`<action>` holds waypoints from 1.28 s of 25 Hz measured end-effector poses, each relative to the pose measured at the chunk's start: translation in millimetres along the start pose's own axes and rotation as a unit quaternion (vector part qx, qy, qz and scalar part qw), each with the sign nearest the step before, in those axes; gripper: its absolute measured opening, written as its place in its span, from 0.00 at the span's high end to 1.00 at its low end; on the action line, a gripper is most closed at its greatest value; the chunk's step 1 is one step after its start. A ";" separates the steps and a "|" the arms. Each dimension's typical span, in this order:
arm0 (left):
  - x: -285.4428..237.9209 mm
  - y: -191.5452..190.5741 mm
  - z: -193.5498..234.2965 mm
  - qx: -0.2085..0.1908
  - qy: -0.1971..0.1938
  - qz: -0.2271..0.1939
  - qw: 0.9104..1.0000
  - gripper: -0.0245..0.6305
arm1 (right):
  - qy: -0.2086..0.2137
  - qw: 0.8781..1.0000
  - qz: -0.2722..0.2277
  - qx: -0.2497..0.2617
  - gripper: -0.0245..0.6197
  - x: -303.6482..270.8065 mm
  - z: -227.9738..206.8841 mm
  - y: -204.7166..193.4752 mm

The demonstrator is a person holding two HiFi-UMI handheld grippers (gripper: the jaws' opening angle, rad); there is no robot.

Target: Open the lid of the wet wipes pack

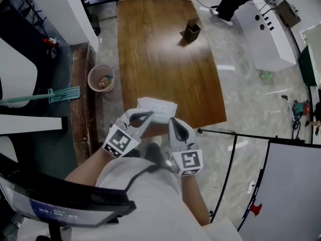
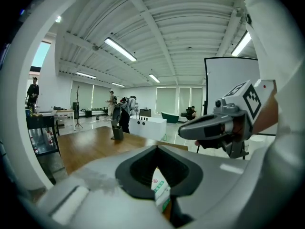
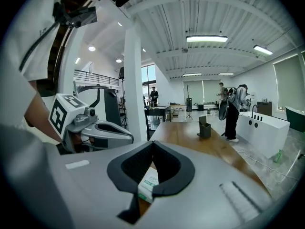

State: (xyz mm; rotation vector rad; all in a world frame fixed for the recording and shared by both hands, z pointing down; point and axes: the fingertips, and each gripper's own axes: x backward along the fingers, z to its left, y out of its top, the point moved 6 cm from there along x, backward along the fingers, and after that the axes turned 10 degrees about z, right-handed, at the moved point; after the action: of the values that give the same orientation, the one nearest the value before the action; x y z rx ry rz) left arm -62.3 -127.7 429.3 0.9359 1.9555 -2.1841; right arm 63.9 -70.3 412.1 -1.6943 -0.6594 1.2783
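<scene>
- Long brown wooden bench (image 1: 165, 59), glossy top. A wet wipes pack (image 1: 159, 108) lies at its near edge and a dark holder (image 1: 191, 30) stands toward the far end, well apart from the pack.
- Pale marble-pattern floor (image 1: 241, 94). A round bin (image 1: 101, 78) and a teal mop (image 1: 50, 96) sit left of the bench; a white counter (image 1: 266, 31) is far right.
- Left hand-held gripper (image 1: 149, 116): jaws closed, tips met, at the pack's near left edge. No view shows whether it touches the pack.
- Right hand-held gripper (image 1: 173, 121): jaws also closed, just beside the pack's near right corner, with nothing held.
- Only the head view shows the bin, the mop and the full bench outline.
- Only the gripper views show the ribbed white ceiling (image 2: 157, 27), strip lights (image 3: 206, 38) and people (image 3: 232, 111) standing at the far end of the room. Each gripper view also shows the pack through the gap behind its closed tips.
- The pack is white with a green band and a small red round mark. Its print is too small to read.
- Each gripper's marker cube (image 1: 186, 160) carries black-and-white squares.
</scene>
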 end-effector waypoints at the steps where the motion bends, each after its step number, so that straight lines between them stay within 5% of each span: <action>1: -2.9 -1.8 -2.7 -0.003 0.003 0.005 1.000 0.96 | 0.006 1.000 0.004 0.006 0.95 -3.1 -2.6 -4.4; 10: -43.0 -48.8 -20.1 -0.006 0.018 0.077 0.997 0.84 | 0.060 0.995 0.071 0.043 0.95 -41.7 -28.0 -52.0; 16: -73.0 -81.0 -20.8 -0.044 0.014 0.138 0.989 0.64 | 0.082 0.990 0.107 0.050 0.95 -59.0 -35.7 -82.1; 32: -114.9 -110.9 -5.5 -0.119 0.007 0.210 0.970 0.53 | 0.086 0.985 0.145 0.026 0.95 -86.4 -49.1 -123.9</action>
State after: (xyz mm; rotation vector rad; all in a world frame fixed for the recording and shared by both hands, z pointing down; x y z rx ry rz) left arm -14.6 -140.6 581.3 1.1925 1.7691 -1.6780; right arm 93.4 -99.9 565.4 -1.8806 -0.2806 1.3157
